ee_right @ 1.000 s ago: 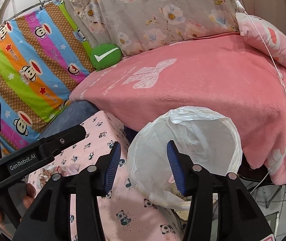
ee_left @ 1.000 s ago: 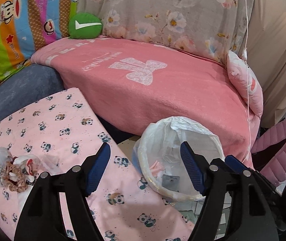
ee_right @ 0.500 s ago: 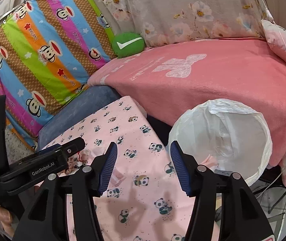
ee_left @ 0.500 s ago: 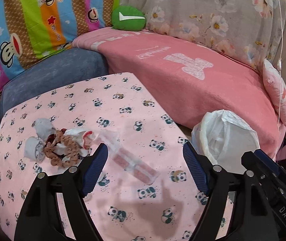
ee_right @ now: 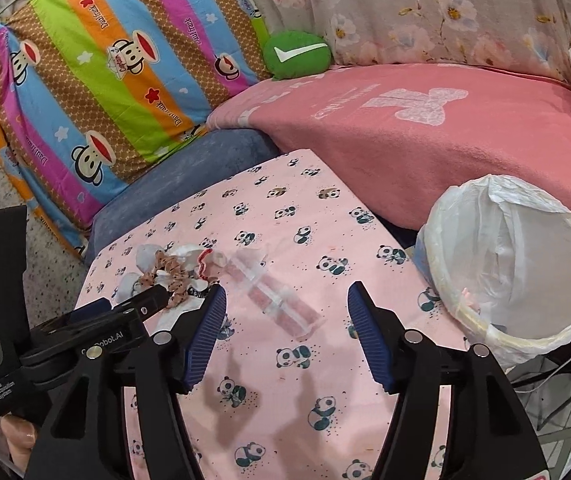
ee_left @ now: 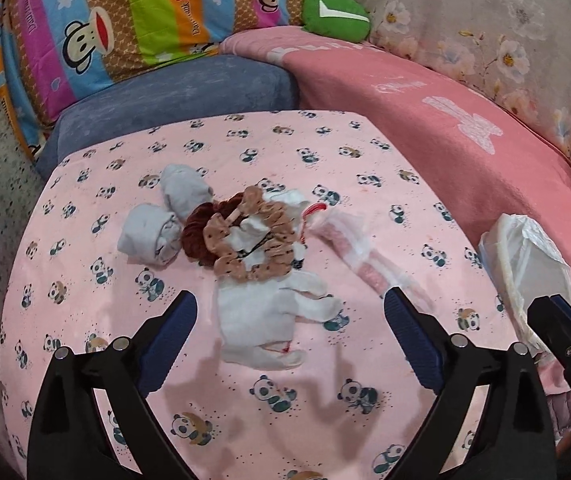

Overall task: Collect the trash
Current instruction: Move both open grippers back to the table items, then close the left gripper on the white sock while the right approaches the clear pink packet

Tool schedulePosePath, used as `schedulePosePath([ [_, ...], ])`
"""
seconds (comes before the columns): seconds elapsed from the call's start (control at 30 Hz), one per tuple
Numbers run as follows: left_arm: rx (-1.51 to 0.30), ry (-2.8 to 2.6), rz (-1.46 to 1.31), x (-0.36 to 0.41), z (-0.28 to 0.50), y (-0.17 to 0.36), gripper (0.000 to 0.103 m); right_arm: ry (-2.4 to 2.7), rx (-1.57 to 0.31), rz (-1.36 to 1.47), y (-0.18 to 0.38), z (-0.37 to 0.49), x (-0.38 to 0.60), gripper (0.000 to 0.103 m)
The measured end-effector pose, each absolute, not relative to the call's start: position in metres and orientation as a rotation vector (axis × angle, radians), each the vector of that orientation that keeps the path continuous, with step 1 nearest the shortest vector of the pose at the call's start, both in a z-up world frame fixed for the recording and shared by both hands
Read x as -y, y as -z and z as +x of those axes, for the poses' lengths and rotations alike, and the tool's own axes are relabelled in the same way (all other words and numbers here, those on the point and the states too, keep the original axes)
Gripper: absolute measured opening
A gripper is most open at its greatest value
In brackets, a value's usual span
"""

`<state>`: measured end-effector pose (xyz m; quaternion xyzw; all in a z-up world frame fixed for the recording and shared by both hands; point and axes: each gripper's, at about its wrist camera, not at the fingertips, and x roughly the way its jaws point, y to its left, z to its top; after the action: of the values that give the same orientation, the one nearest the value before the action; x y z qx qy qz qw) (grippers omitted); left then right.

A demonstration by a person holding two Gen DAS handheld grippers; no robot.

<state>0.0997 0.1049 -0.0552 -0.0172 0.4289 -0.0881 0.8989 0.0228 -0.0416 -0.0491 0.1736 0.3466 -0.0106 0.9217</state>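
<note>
Left wrist view: the left gripper (ee_left: 289, 322) hangs tilted down over the panda-print cloth (ee_left: 125, 360), its jaws opening wide with nothing pressed between them; at about twelve o'clock from the tips lies a heap of trash (ee_left: 241, 240), crumpled white tissues and brown frilly scraps; a clear wrapper with pink inside (ee_left: 359, 256) lies at one o'clock, just beside the right-hand finger; the lined bin (ee_left: 525, 256) sits at three o'clock, off the cloth's edge.

Right wrist view: the right gripper (ee_right: 285, 332) points down at the same cloth, jaws opening and empty; the wrapper (ee_right: 281, 300) lies at twelve o'clock between the tips' lines, not touched; the heap (ee_right: 173, 268) is at ten o'clock, partly behind the left gripper (ee_right: 141, 304), whose holder's fingers show at the lower left; the bin (ee_right: 505, 264) stands at two o'clock, something pink already inside.

By my reading some trash is binned, while heap and wrapper are left; both hands look posed for the next pick.
</note>
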Motion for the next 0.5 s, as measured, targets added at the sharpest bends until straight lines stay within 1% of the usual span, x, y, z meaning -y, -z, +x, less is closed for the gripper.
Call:
schedulePosePath([
  [0.2, -0.961, 0.151, -0.081, -0.130, 0.112, 0.082, 0.090, 0.005, -0.766, 0.315, 0.066, 0.043, 0.020, 0.067],
  [0.5, -1.049, 0.164, -0.124, -0.141, 0.127, 0.119, 0.089, 0.001, -0.834, 0.253, 0.094, 0.082, 0.004, 0.067],
])
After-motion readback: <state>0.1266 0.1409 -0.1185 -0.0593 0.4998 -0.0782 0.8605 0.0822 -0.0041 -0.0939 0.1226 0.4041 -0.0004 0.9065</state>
